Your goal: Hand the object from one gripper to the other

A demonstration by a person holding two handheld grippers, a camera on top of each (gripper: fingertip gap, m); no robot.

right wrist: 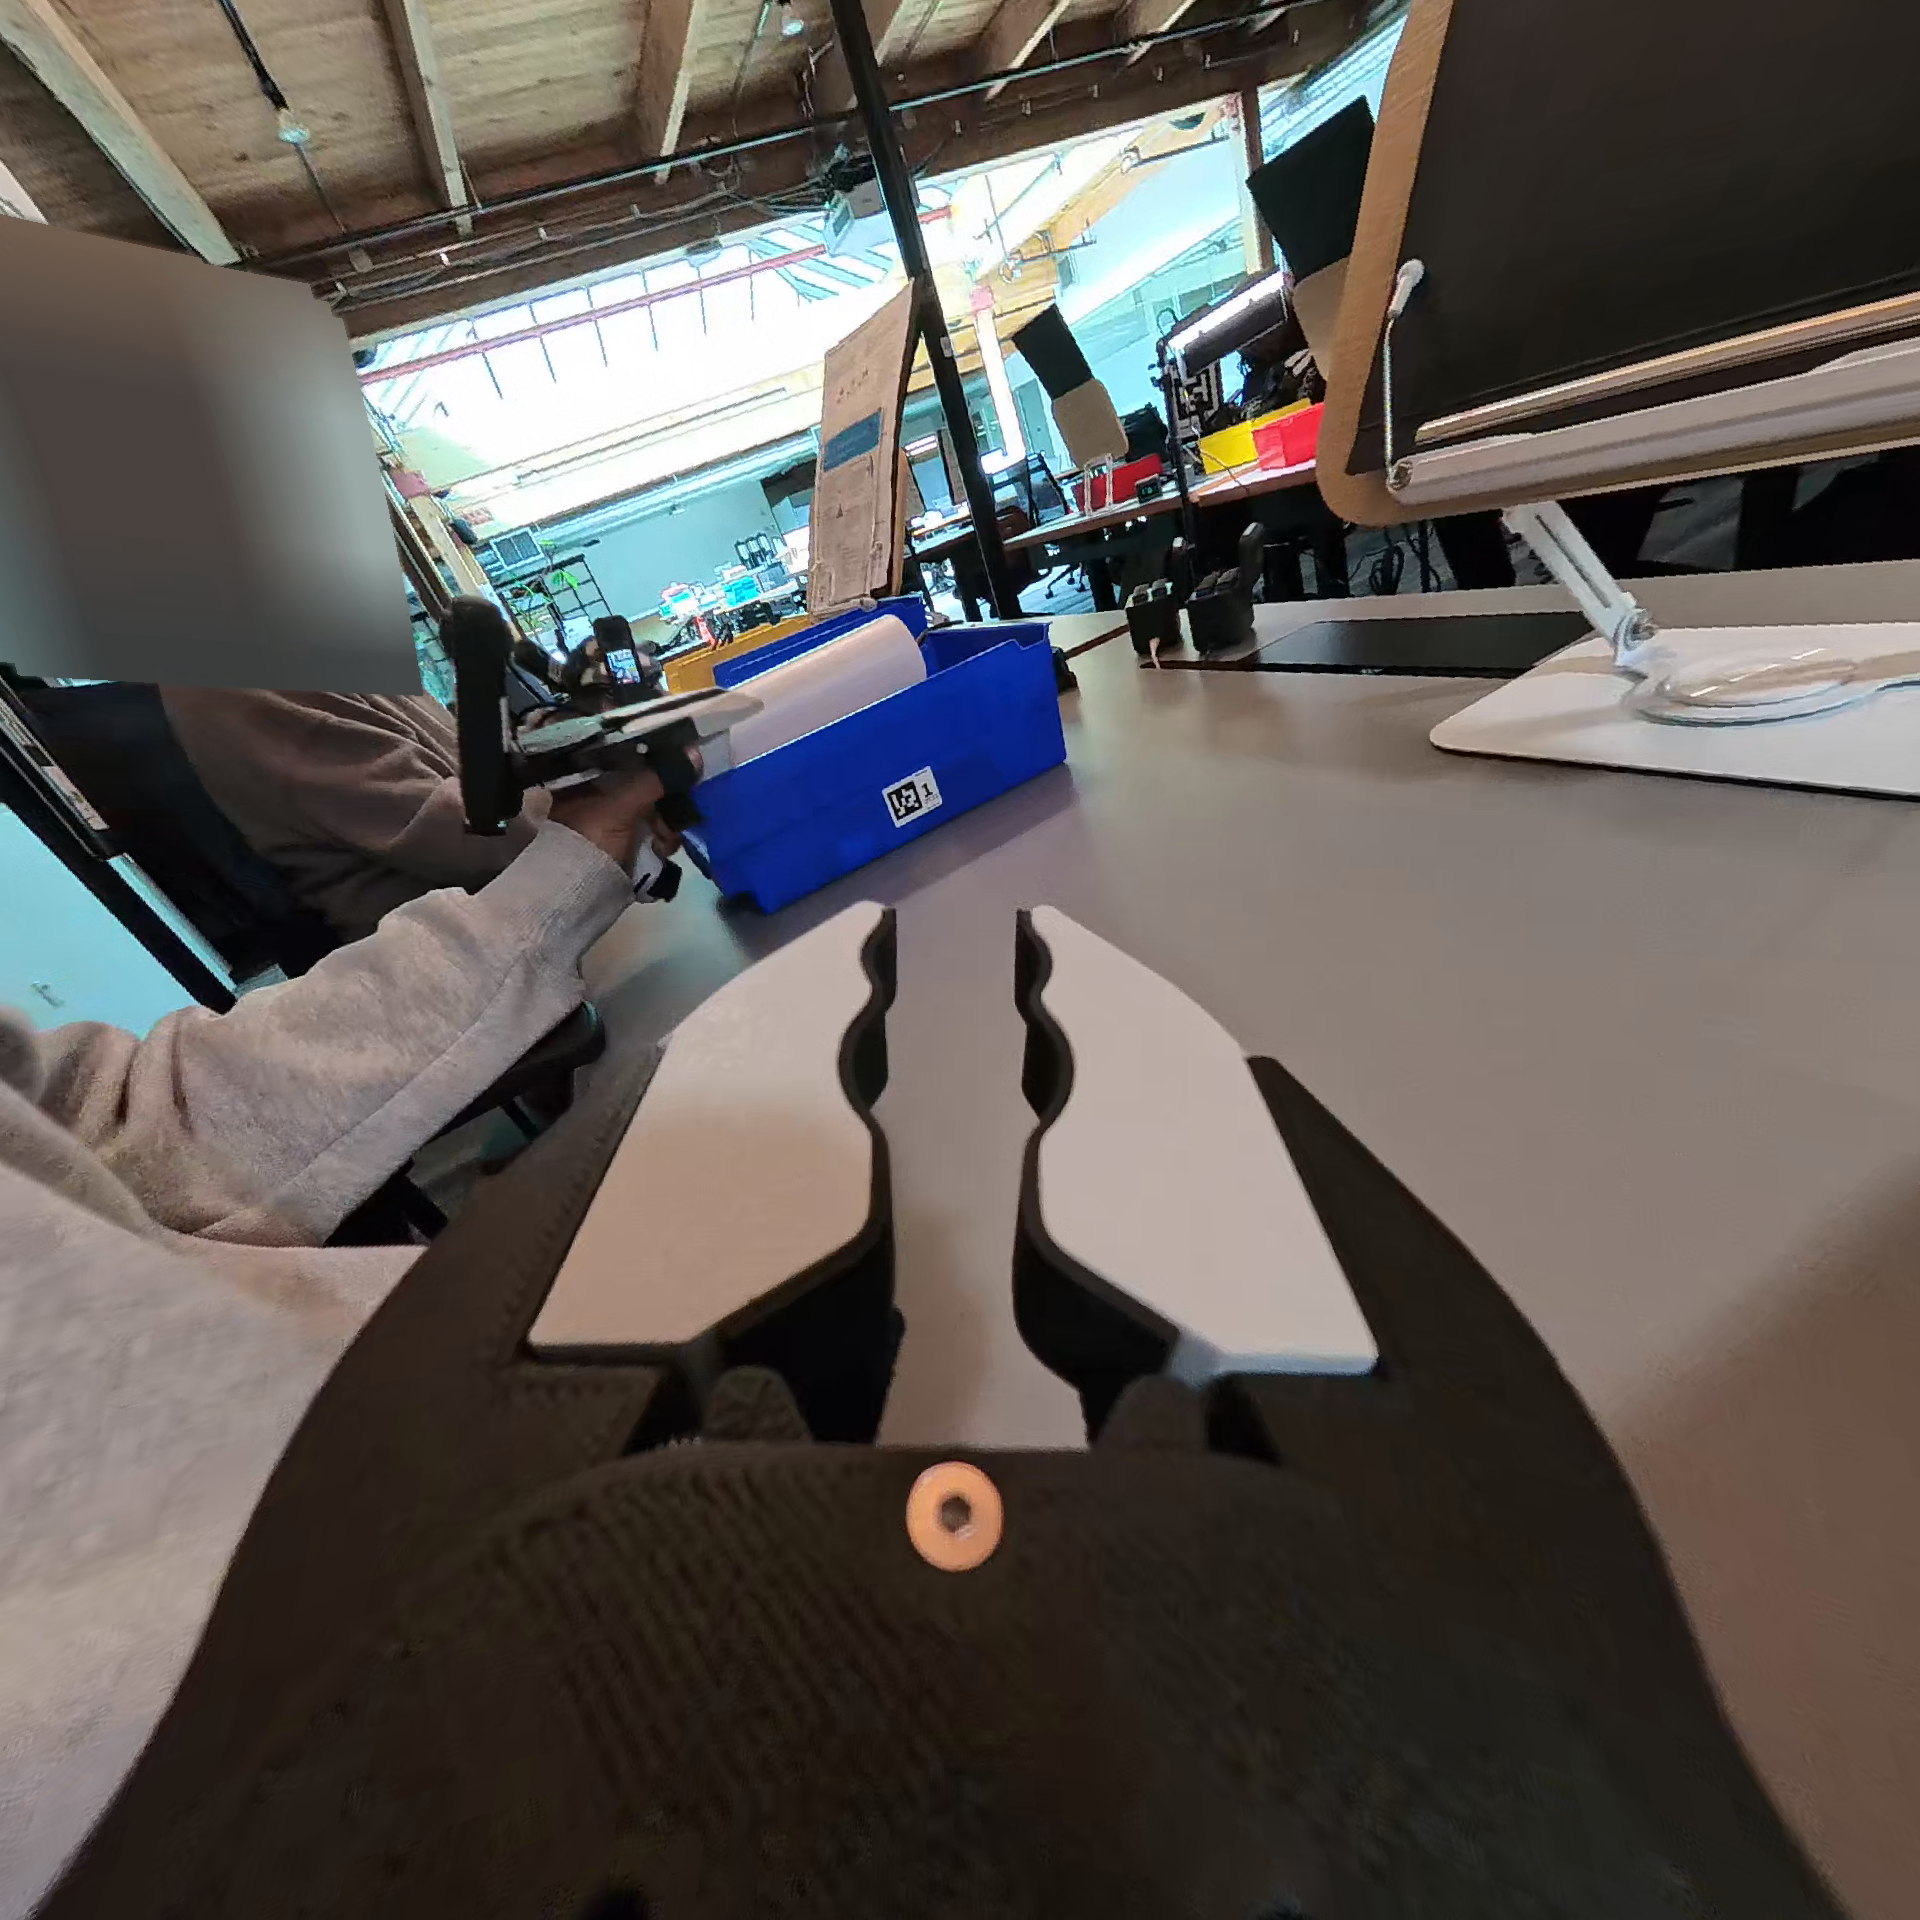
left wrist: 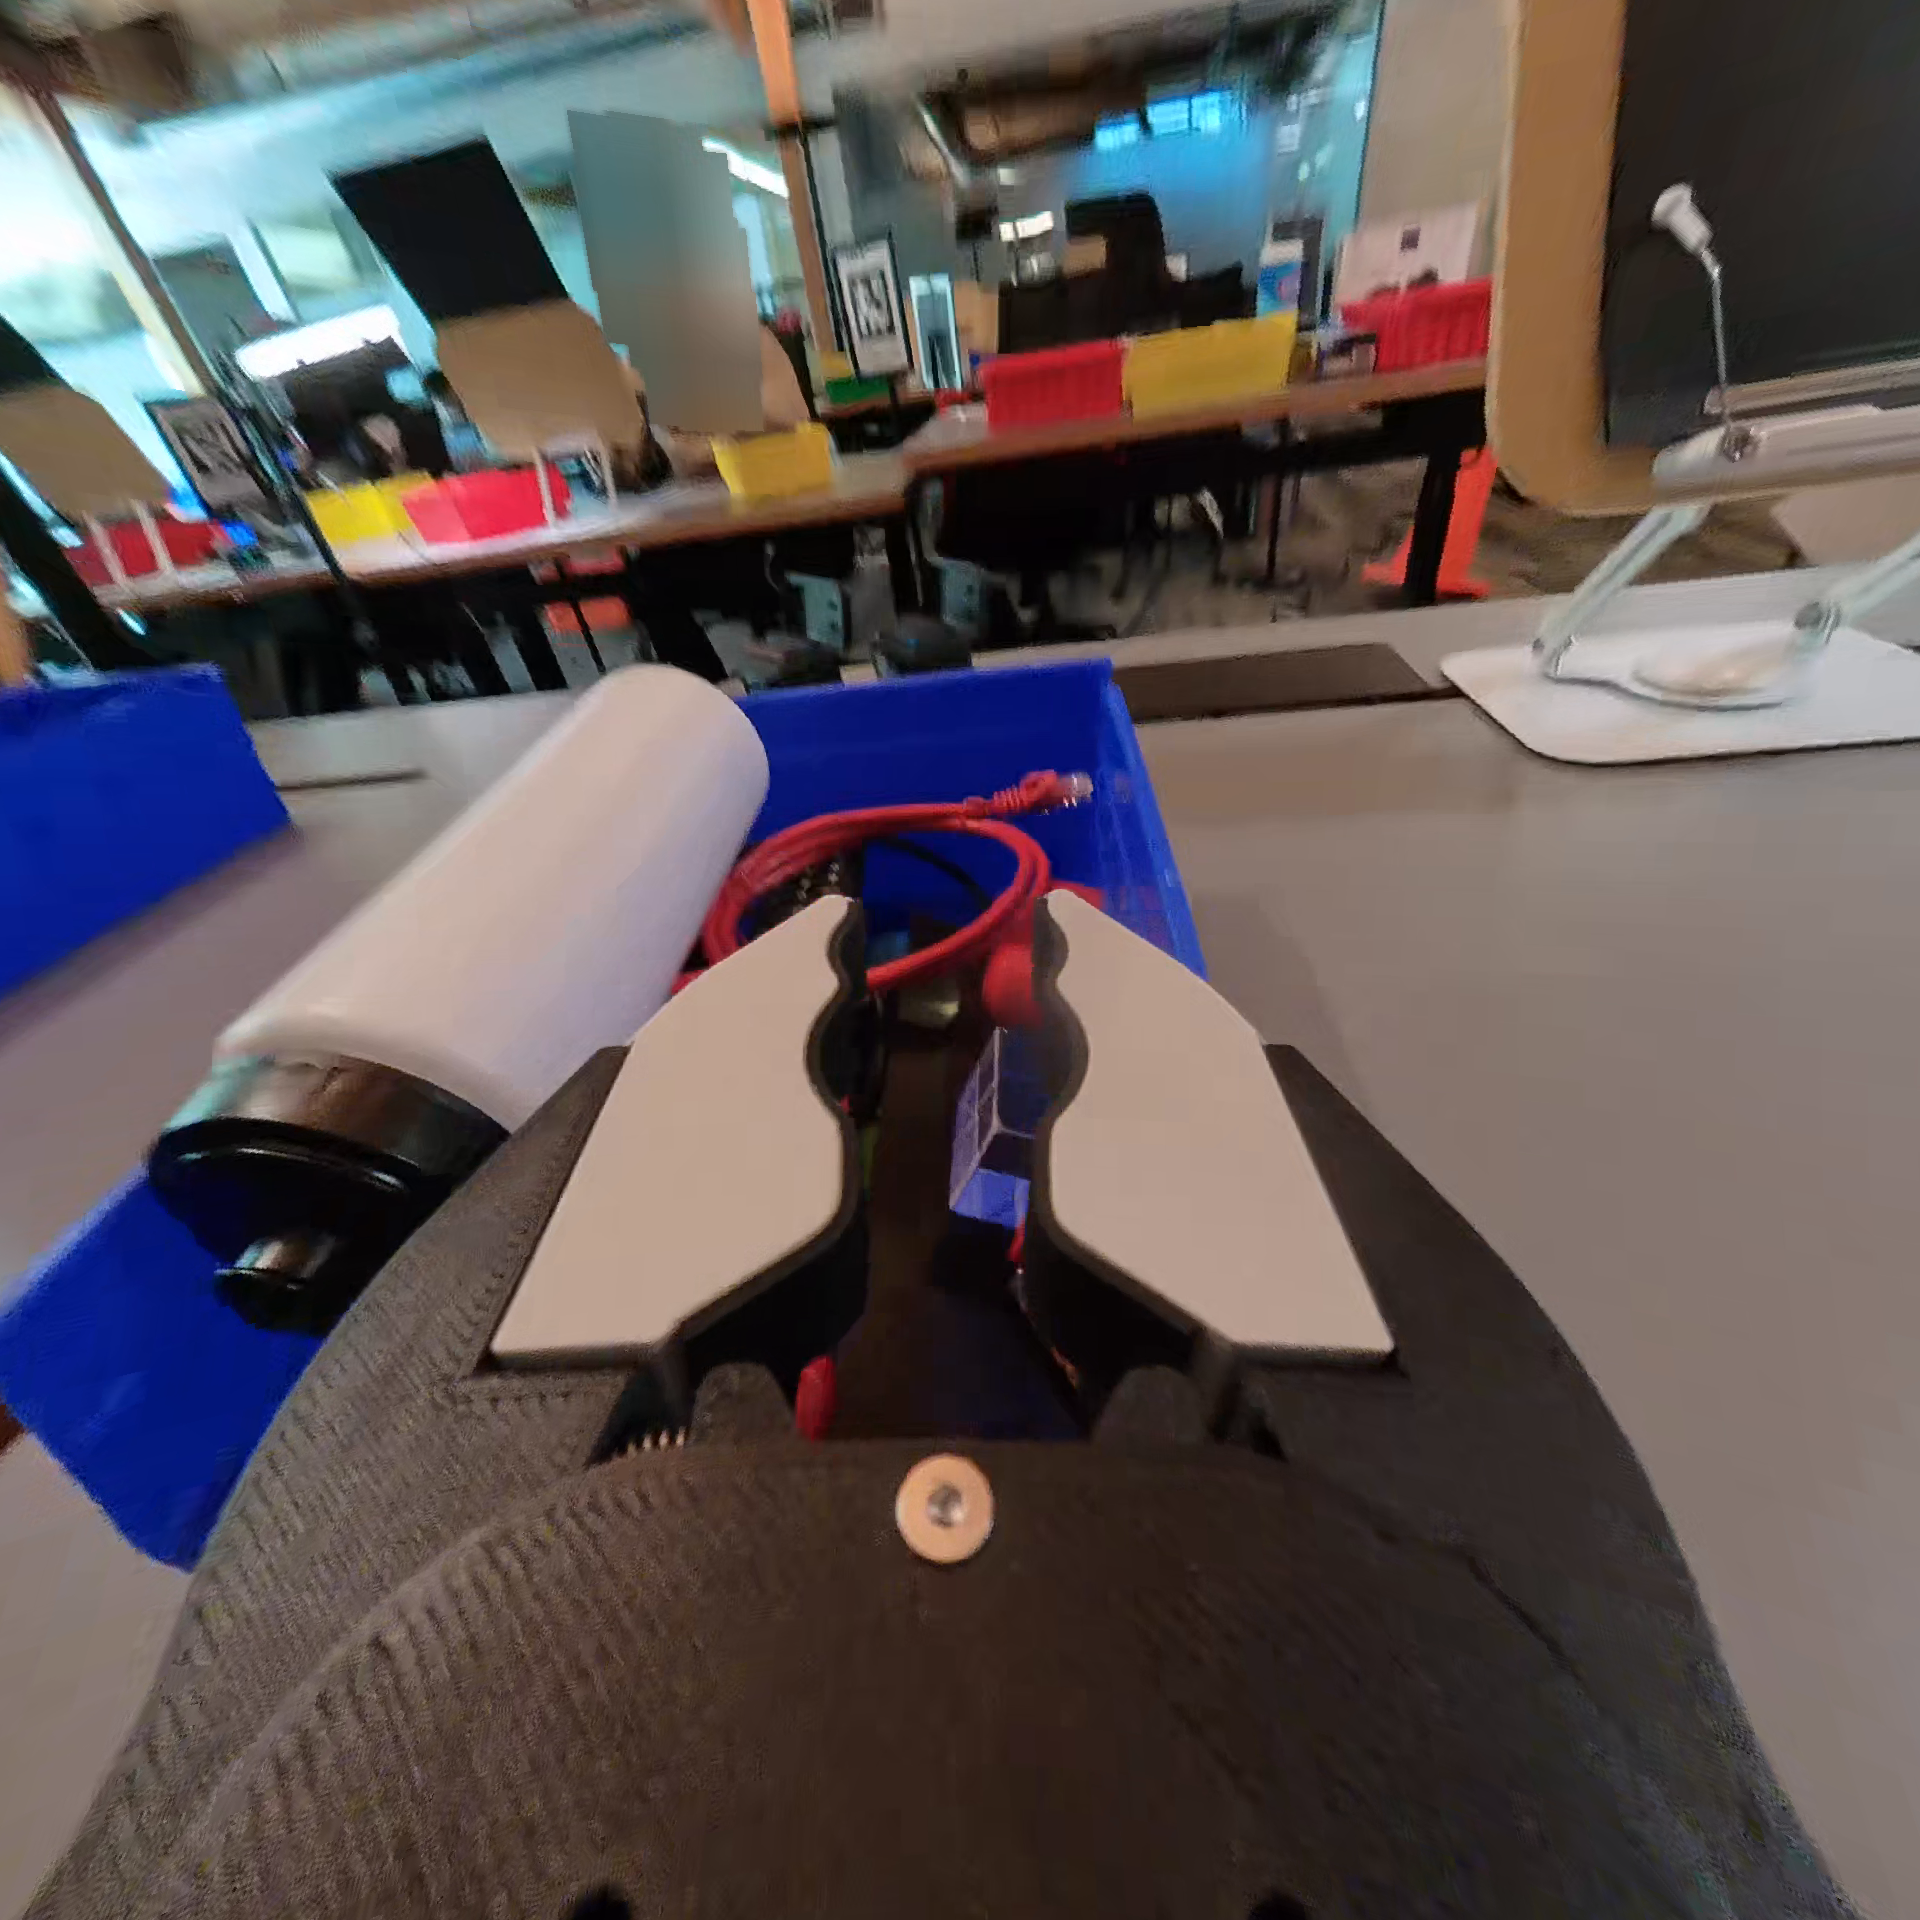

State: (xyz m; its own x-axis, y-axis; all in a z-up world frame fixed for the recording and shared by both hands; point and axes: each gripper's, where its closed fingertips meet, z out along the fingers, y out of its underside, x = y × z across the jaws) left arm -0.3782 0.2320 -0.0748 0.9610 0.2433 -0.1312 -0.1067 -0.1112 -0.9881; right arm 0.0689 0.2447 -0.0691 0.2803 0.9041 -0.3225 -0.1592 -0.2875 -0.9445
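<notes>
Left tongs (left wrist: pixel 948 940) are hovering released over the blue bin (left wrist: pixel 935 717) — white roll (left wrist: pixel 540 894) at ten o'clock; right tongs (right wrist: pixel 954 930) are gaping empty above the counter (right wrist: pixel 1455 987).

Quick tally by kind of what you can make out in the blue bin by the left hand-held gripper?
White roll: 1
Red cable: 1
Clear blue block: 1
Total: 3 identifiable in the blue bin; smaller items underneath are too hidden to count.

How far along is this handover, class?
Done: nothing has been picked up. In hand: the left tool hangs open over the blue bin, above the red cable. Left: the grasp and the pass; the right tool waits open and empty over the table.
</notes>
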